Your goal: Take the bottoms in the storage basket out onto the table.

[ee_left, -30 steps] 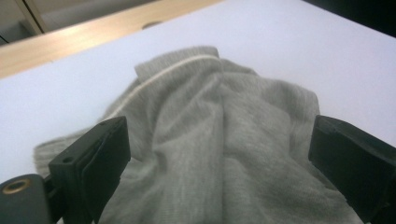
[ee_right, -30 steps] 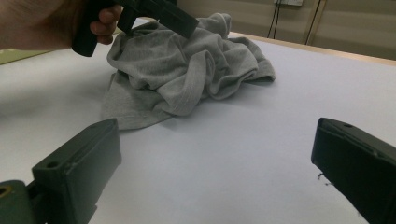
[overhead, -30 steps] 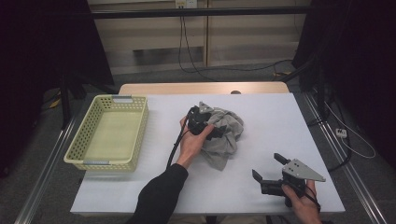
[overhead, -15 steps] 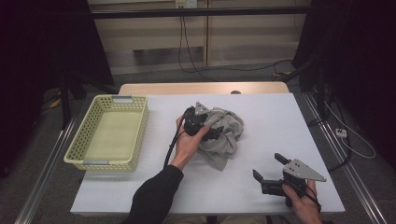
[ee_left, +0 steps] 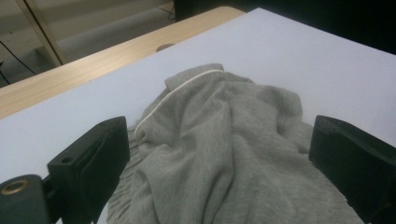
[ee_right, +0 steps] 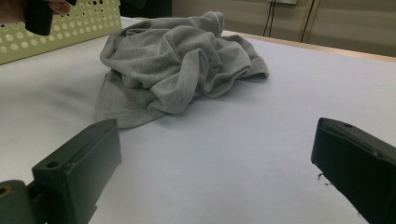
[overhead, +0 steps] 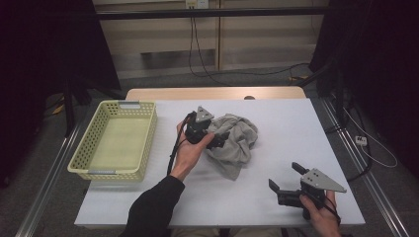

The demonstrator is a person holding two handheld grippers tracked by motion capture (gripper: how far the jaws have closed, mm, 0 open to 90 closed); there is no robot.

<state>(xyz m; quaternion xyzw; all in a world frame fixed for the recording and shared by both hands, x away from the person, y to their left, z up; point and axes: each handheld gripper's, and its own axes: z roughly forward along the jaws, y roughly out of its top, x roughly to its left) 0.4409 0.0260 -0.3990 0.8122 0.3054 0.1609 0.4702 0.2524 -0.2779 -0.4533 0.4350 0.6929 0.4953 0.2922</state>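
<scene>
Left gripper [overhead: 217,139] hovers at the crumpled grey garment [overhead: 232,140] mid-table, jaws spread wide around it, nothing pinched yet. Right gripper [overhead: 287,178] waits near the front edge (jaws wide too). The basket [overhead: 89,165] sits empty; everything's left to do.

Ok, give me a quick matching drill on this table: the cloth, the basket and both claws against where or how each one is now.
Things:
1. grey cloth
2. yellow basket
3. left claw
4. right claw

States:
A. open, above bare table near the front edge
B. at the table's left side, nothing in it
C. crumpled in a heap mid-table
D. open, jaws either side of the heap

Pairs: 1-C, 2-B, 3-D, 4-A
</scene>
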